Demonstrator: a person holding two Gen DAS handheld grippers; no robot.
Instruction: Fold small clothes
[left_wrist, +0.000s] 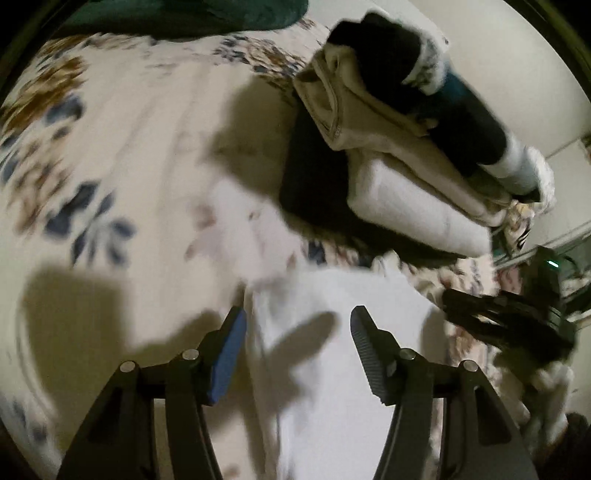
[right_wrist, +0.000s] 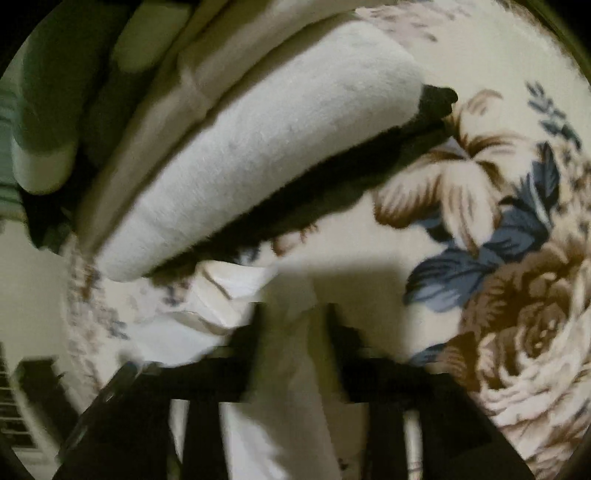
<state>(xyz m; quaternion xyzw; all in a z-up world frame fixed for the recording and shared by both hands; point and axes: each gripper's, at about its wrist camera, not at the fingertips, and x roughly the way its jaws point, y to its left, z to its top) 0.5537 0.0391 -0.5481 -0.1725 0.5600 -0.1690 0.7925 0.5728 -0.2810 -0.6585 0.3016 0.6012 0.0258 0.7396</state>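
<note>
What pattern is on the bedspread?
Cream bedspread with brown and blue flowers, clearest in the right wrist view.

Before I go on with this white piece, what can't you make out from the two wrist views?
- Right gripper, right wrist view: motion blur smears the fingers, so whether they pinch the white garment is unclear.
- White garment, left wrist view: its near end is cut off by the lower edge; its type is unreadable.
- Folded stack, left wrist view: lower layers hidden by the upper ones.
- Left gripper: open, above the cloth; contact unclear.
</note>
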